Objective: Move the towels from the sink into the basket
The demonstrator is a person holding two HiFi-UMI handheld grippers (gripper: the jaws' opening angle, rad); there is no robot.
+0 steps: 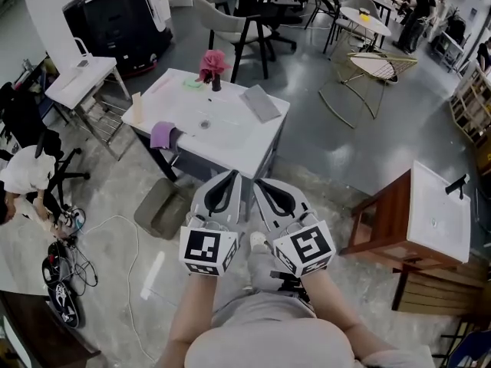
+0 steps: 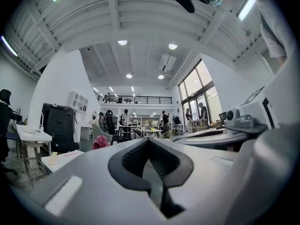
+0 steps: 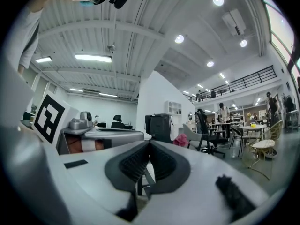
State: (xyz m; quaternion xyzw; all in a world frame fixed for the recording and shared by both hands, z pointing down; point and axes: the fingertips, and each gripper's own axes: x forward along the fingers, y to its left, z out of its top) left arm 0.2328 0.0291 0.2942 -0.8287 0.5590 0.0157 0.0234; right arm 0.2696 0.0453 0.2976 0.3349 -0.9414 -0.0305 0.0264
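1. Sink [image 1: 230,133]: three towels are being borne on its top, round the bowl.
2. Basket [image 1: 163,209]: is being stood on the floor, beside the sink.
3. Left gripper [image 1: 229,176], right gripper [image 1: 261,184]: both are being held clenched, empty, well short of the sink.
4. Grey towel [image 1: 261,103], purple towel [image 1: 163,135], pink towel [image 1: 212,61]: the purple one, overhanging the edge, is being risked; a nudge from unopened jaws would likely drop it outside the basket.
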